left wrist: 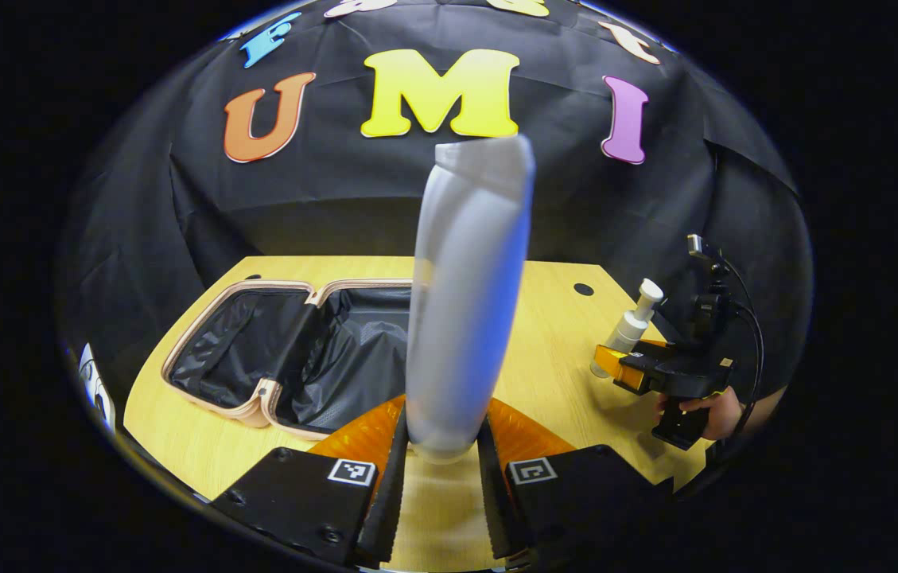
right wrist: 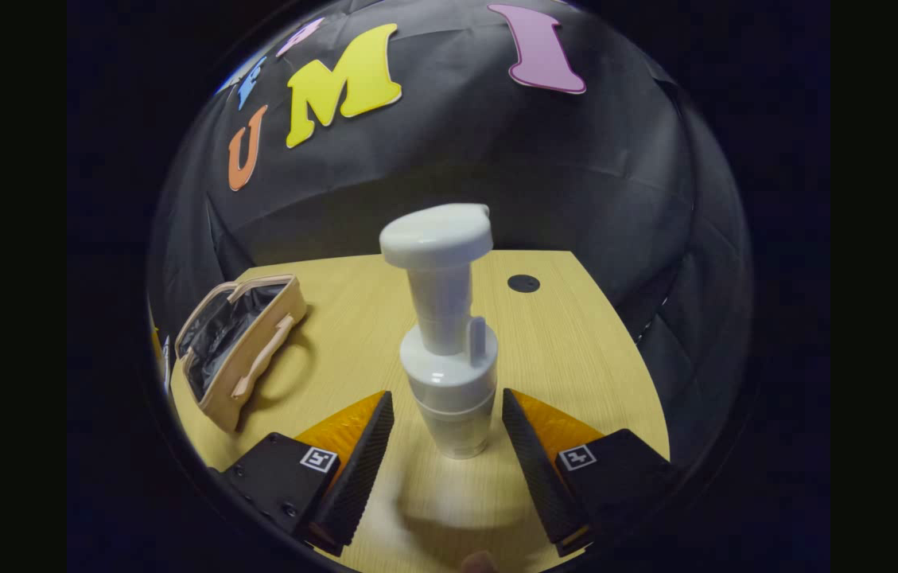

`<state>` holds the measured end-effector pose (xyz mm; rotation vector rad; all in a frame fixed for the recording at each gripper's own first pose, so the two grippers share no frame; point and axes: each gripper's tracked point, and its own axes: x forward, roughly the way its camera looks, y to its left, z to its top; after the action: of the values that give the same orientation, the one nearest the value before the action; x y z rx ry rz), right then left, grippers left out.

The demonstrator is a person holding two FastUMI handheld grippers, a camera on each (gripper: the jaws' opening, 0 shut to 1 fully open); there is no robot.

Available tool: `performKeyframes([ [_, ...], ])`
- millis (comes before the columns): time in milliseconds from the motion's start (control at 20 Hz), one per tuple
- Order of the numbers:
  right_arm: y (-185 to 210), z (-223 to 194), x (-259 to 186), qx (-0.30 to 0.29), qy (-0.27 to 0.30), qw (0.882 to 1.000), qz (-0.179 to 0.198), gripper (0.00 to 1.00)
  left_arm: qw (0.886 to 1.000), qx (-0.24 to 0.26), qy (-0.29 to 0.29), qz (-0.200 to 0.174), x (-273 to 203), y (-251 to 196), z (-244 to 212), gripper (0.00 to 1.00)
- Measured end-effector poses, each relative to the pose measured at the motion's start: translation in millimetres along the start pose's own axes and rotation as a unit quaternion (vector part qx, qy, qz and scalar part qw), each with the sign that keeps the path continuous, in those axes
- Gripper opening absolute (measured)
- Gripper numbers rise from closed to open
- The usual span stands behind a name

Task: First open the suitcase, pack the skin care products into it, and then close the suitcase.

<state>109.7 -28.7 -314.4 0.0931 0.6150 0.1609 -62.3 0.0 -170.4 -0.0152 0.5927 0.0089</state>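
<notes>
Left gripper pinches the base of a tall white tube, held upright above the table just in front of the open suitcase. Right gripper is spread, fingers either side of the upright pump bottle without touching; the bottle stands on the table, well right of the suitcase.

Left gripper view rides low and near over the wooden table, facing the far cloth wall, with the open suitcase just ahead to its left and the right gripper far off to its right. Right gripper view sits low over the table's right part, facing the same wall. Both share the table, the suitcase and the pump bottle.
</notes>
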Motion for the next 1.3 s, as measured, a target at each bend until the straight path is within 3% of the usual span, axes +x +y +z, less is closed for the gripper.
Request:
performKeyframes([
  [200, -8, -7, 14, 0.016, 0.01, 1.0, -0.013, 0.71, 1.0, 0.002, 0.0, 0.007, -3, 6, 2, 0.47],
  [350, -7, -8, 16, 0.012, 0.014, 1.0, -0.018, 0.58, 1.0, 0.003, 0.001, 0.006, -3, 6, 4, 0.47],
  [550, -5, -11, 10, -0.006, 0.03, 0.999, -0.011, 0.48, 1.0, -0.002, 0.015, -0.022, 1, 9, -1, 0.47],
  [800, 0, 2, -22, -0.005, 0.031, 0.999, -0.006, 0.49, 0.999, -0.003, 0.025, -0.027, 13, 50, 7, 0.47],
  [1000, 13, 29, -61, -0.011, 0.023, 1.0, 0.018, 0.48, 0.997, -0.018, 0.054, -0.061, 36, 87, 24, 0.46],
  [1200, 25, 54, -106, -0.018, 0.016, 0.999, 0.046, 0.49, 0.983, -0.018, 0.139, -0.115, 70, 115, 23, 0.47],
  [1300, 34, 60, -125, -0.012, 0.019, 0.998, 0.064, 0.49, 0.97, -0.023, 0.194, -0.145, 89, 119, 12, 0.46],
])
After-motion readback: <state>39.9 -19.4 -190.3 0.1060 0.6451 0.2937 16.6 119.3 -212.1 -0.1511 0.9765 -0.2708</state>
